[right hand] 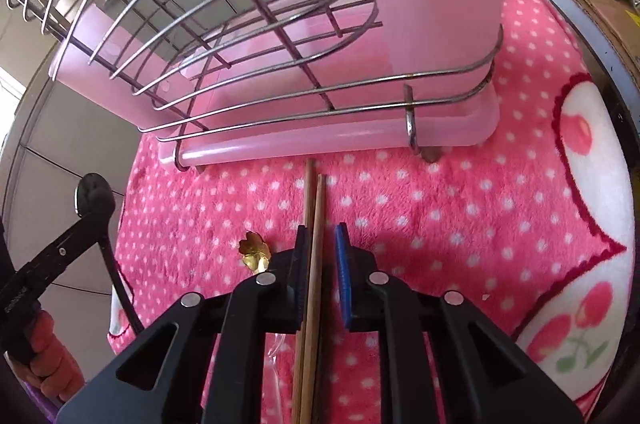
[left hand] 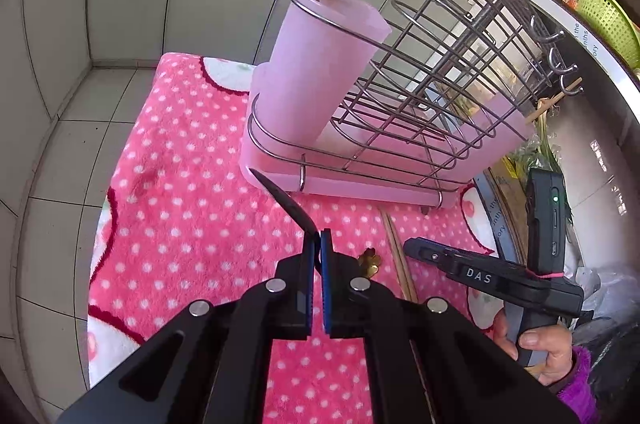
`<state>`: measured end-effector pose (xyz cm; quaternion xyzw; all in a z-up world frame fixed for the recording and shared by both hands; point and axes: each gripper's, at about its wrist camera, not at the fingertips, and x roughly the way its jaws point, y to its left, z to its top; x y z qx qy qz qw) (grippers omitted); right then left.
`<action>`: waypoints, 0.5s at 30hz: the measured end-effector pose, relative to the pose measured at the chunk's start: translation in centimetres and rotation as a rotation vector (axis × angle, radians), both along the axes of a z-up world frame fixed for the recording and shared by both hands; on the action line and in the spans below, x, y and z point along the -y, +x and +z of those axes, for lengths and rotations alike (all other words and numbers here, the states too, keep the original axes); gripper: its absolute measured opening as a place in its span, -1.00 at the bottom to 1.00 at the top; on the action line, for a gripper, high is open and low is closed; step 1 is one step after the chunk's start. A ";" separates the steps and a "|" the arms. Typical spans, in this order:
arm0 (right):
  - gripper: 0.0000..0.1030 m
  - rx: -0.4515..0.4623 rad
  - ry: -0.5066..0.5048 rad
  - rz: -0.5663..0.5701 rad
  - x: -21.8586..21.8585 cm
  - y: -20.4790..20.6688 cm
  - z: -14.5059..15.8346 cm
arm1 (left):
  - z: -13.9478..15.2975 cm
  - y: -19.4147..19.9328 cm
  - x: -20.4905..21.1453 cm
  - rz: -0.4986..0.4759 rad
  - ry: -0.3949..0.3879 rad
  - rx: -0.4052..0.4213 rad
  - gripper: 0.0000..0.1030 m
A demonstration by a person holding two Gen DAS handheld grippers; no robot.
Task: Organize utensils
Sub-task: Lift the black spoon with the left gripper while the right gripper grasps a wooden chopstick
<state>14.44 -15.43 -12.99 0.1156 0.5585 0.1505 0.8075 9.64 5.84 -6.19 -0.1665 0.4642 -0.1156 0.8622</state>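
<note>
the chopsticks (right hand: 312,224) lie lengthwise between the narrowly parted, non-gripping pads of the right gripper (right hand: 322,260); the left gripper (left hand: 317,256), clamped on a black spoon (left hand: 286,202), is farther off.

I see the steel wire utensil rack (right hand: 240,36) standing on its pale pink plastic drip tray (right hand: 320,140) on the pink polka-dot fleece blanket (right hand: 440,208). Before it lie two wooden chopsticks (right hand: 314,224) side by side, a gold flower-handled spoon (right hand: 254,250) to their left. The pink plastic cup (left hand: 316,64) sits in the rack's end.
</note>
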 end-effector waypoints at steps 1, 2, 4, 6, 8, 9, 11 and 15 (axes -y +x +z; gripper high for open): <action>-0.74 -0.006 -0.014 0.007 -0.2 0.1 -0.2 | -0.2 0.0 0.1 0.001 -0.004 -0.004 -0.96; -0.74 -0.014 -0.025 0.015 -0.6 0.2 -0.4 | -0.5 0.1 0.2 0.000 -0.004 -0.005 -0.96; -0.74 -0.014 -0.052 0.022 -1.2 0.3 -0.5 | -0.9 0.1 0.2 0.001 -0.003 -0.010 -0.96; -0.74 -0.012 -0.080 0.023 -1.7 0.6 -0.5 | -1.0 0.1 0.2 0.001 -0.007 -0.017 -0.96; -0.74 -0.018 -0.096 0.020 -2.2 1.1 -0.5 | -1.2 0.1 0.1 0.002 -0.006 -0.019 -0.96; -0.74 -0.019 -0.106 0.020 -2.4 1.4 -0.6 | -1.2 0.1 0.1 0.004 -0.009 -0.021 -0.96; -0.80 -0.034 -0.120 0.024 -2.8 1.9 -0.9 | -1.3 0.1 0.0 0.007 -0.017 -0.023 -0.95; -0.89 -0.016 -0.119 0.022 -2.6 1.4 -1.1 | -0.8 -0.2 -0.6 0.019 -0.015 -0.003 -0.95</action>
